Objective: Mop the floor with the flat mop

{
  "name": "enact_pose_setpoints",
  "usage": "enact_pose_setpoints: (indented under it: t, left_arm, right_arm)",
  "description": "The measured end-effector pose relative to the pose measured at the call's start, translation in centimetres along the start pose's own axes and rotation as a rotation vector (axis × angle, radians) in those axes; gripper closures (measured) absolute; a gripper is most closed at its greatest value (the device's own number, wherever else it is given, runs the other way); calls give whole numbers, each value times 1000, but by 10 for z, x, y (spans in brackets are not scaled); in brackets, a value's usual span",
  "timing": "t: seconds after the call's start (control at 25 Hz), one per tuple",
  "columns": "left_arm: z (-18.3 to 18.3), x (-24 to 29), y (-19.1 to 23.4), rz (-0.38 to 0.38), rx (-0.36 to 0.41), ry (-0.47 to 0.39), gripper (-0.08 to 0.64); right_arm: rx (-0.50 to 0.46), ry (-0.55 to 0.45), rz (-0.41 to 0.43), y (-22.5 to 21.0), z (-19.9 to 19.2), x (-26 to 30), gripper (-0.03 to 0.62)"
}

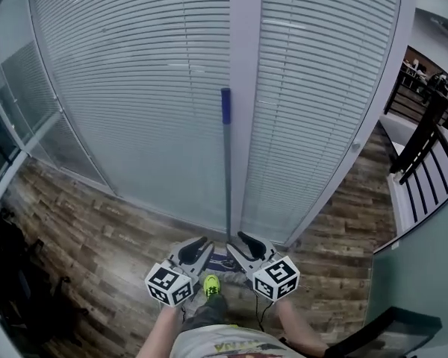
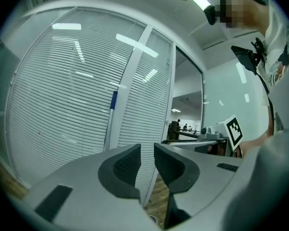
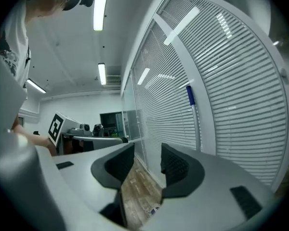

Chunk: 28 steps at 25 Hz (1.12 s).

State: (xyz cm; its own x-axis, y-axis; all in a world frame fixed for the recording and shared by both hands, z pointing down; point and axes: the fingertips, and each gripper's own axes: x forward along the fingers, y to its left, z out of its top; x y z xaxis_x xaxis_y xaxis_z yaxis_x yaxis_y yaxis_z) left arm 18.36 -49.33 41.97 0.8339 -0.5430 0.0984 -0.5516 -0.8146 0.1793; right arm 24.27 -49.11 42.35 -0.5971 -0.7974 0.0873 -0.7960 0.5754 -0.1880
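The flat mop's grey handle (image 1: 227, 177) stands upright against the white post (image 1: 245, 88) between two blind-covered glass panels, with its blue grip (image 1: 225, 104) at the top. Its flat head (image 1: 222, 260) lies on the wooden floor below, partly hidden by the grippers. My left gripper (image 1: 201, 246) is just left of the handle's foot and apart from it, its jaws open a narrow gap with nothing between them (image 2: 147, 150). Just right of the handle, my right gripper (image 1: 239, 243) is open wider and also empty (image 3: 148, 150). The blue grip (image 2: 114, 100) (image 3: 190, 95) shows ahead in both gripper views.
Glass walls with shut blinds (image 1: 134, 88) close off the front. Wooden plank floor (image 1: 97, 230) runs left and right. A dark stair railing (image 1: 425, 148) and a step-down edge are at the right. Dark objects (image 1: 7, 274) stand at the left. The person's green shoe (image 1: 211, 284) is below the grippers.
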Motion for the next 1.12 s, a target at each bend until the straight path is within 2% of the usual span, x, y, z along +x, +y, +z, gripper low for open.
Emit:
enact_pose_setpoints:
  t: [0.44,0.64,1.12]
  left_arm:
    - [56,111,112,-147,67,-3,486]
    - [72,144,172,-177,79,-17,486]
    - [80,170,222,-182,70,-4,486]
  right_arm:
    - [-40,15,-142,-106,50,129,426]
    - [-56,40,-213,-151,55,183,416]
    - [-112,64,-332,-222,77,245,411]
